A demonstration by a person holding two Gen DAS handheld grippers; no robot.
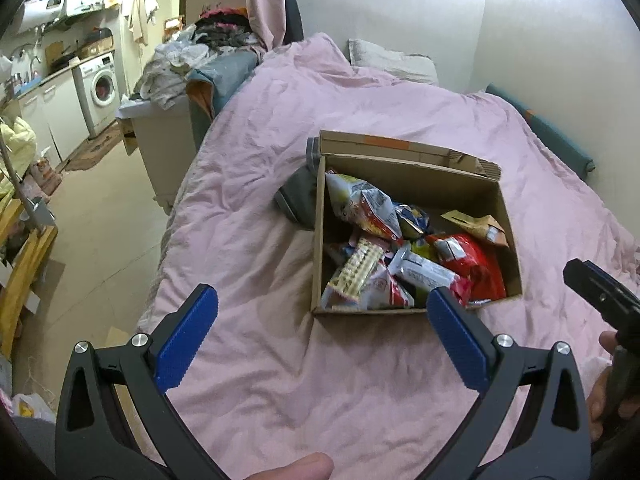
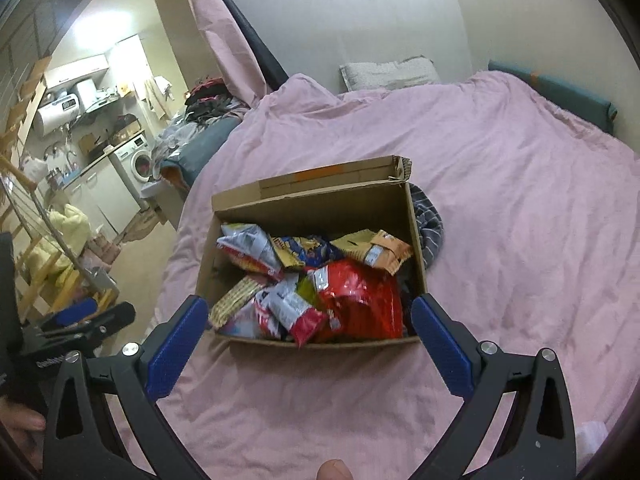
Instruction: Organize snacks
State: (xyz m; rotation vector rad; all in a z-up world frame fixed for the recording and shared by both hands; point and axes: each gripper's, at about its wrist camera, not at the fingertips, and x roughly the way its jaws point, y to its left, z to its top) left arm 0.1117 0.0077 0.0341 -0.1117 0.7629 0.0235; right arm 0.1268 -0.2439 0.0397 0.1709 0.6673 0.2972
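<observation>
Across most of both frames spreads the pink bed [image 1: 360, 380], rumpled and soft, so anything set on it may tilt or sink a little. Centre-right in the left wrist view, and dead centre in the right wrist view, sits the box [image 2: 320, 204], an open cardboard carton with its far flap folded back. It rests on the bed, touching a grey cloth [image 1: 298, 200] on one side and a striped cloth [image 2: 430, 232] on the other.

Inside the box lie the snacks, heaped loosely and overlapping. Largest is the red bag [image 2: 360, 300] at the near right; beside it a silver-and-red pack [image 2: 294, 312], a long wafer pack [image 1: 356, 270] at the near left, a white-and-red bag [image 1: 372, 204] toward the far left, a blue-and-yellow bag [image 2: 306, 250] behind, and a small tan pouch [image 2: 376, 252] at the far right.

These look light, crinkly and slick, with air-puffed bodies that would likely crush or slip under a hard pinch. The flat sealed edges or corners look like the safest hold; the wafers are probably brittle, so a gentle grip across the pack's width seems wise.

Lower frame of each view: the left gripper [image 1: 322, 334] and right gripper [image 2: 306, 338] both stand spread wide, holding nothing, hovering just short of the box's near wall.
</observation>
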